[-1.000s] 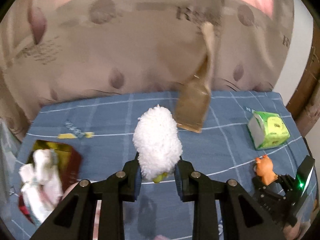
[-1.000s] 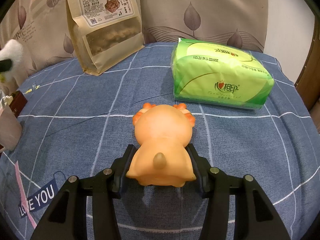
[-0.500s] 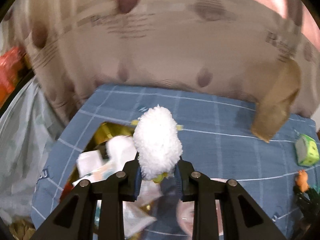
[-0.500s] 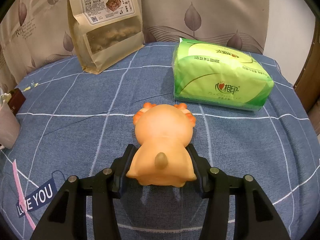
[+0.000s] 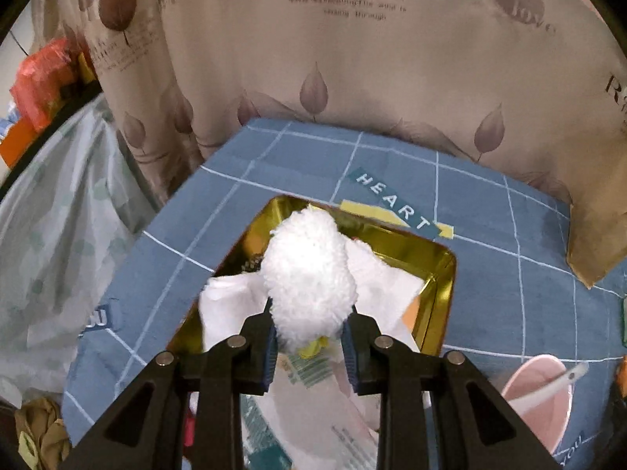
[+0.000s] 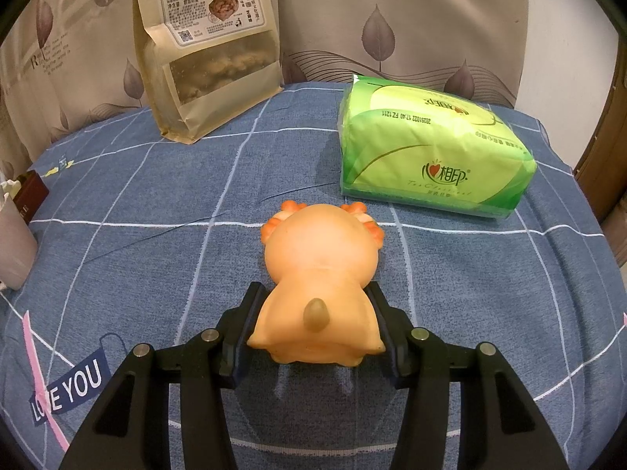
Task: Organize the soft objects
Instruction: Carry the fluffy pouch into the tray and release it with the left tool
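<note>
Blue cloth (image 6: 156,211) with a thin white grid, spread smooth over the table, backed by a beige curtain (image 5: 392,78) printed with grey leaves. Left claw (image 5: 309,338) clenched on a fluffy white plush (image 5: 309,278), egg-shaped and woolly, with a scrap of yellow showing at its base between the blue-padded fingers (image 5: 269,346). Held above a shiny gold tin (image 5: 439,270) with rounded corners, already stuffed with crumpled white paper packets (image 5: 235,305). Just right of the tin, a pink cup (image 5: 540,403) with a white spoon (image 5: 548,385) leaning inside. Right claw (image 6: 313,337) gripping a smooth, glossy orange squishy animal toy (image 6: 319,274) by its lower body, seen from behind: round head, small frilled ears, stubby olive tail; whether resting on the cloth or lifted, cannot tell. Beyond it, apart from the toy, a soft green plastic-wrapped tissue pack (image 6: 431,156) lying flat. Further left, a kraft-paper snack pouch (image 6: 207,47) standing against the curtain, with a clear window and printed label.
</note>
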Tool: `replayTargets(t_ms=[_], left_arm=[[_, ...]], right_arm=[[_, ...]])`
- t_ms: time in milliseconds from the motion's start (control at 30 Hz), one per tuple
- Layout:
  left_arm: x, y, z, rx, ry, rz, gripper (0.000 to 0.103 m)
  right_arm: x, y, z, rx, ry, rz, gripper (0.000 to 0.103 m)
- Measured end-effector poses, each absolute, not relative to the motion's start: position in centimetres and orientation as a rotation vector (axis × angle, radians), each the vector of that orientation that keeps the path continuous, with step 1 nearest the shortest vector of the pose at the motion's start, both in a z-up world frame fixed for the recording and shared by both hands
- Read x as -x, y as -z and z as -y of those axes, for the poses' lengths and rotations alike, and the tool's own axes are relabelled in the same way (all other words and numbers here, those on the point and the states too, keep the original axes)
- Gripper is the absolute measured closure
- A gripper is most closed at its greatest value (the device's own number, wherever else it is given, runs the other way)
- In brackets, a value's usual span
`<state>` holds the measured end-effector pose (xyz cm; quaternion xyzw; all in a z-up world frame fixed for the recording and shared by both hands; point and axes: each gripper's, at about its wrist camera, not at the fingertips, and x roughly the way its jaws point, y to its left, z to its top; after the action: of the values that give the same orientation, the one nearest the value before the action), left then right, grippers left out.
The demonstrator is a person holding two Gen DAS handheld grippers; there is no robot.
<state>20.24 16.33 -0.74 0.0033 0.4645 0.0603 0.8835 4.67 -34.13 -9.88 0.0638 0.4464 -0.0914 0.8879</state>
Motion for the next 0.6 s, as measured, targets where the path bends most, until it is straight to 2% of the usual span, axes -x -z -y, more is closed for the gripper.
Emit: replayTargets(t_ms=[267,600], left_arm=[[-21.4,2.3,-16.6,-0.007,-0.13,-0.983,0.074],[-20.4,0.8,-16.5,-0.035,-0.095,-0.971,0.056]], right_arm=[[-4.7,9.9,34.2,-0.125,0.192,-0.929,0.054],[-4.7,10.0,34.1,-0.125,0.193,-0.929,0.054]])
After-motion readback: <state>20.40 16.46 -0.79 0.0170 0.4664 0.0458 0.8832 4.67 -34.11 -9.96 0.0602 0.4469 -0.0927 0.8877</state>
